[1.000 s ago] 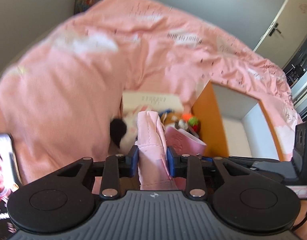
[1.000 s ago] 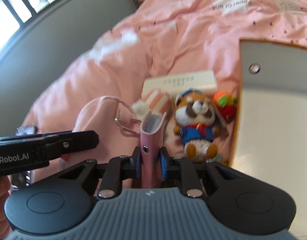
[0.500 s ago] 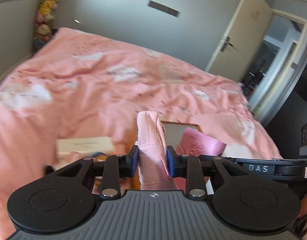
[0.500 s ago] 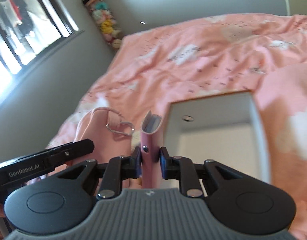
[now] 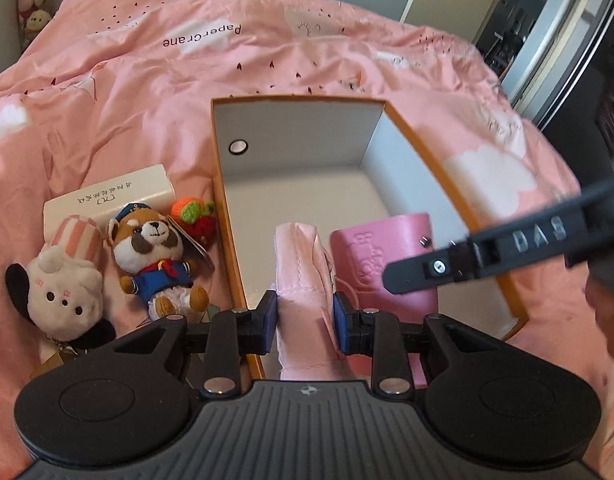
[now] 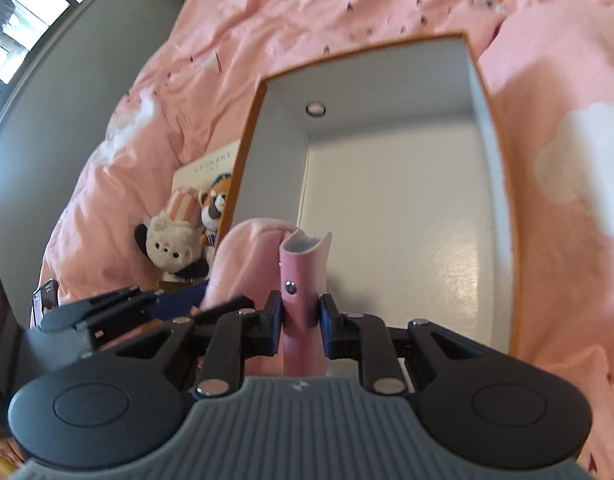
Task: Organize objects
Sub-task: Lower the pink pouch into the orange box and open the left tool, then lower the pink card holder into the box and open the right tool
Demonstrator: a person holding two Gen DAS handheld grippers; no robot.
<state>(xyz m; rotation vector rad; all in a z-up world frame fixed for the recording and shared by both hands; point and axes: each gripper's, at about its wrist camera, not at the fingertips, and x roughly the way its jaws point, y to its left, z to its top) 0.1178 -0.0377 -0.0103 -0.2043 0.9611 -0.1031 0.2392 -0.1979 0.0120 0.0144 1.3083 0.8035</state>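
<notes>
My left gripper (image 5: 303, 316) is shut on a pale pink cloth pouch (image 5: 301, 264) and holds it over the near end of an open box (image 5: 227, 184) with orange rim and white inside. My right gripper (image 6: 301, 314) is shut on a pink leather notebook (image 6: 303, 276), also over the box's (image 6: 503, 208) near end. The notebook (image 5: 383, 256) and the right gripper's arm show at the right in the left wrist view. The pouch (image 6: 243, 264) shows left of the notebook in the right wrist view. The box holds nothing else that I can see.
Left of the box on the pink bedcover (image 5: 147, 80) lie a white plush dog (image 5: 63, 288), a red panda plush (image 5: 155, 256), a knitted strawberry (image 5: 195, 216) and a white carton (image 5: 107, 200). A phone (image 6: 47, 296) lies at the far left. A doorway is at the back right.
Both grippers have swung from the toys beside the box to over the open box, carrying the pouch and the notebook, and have come lower toward its near end.
</notes>
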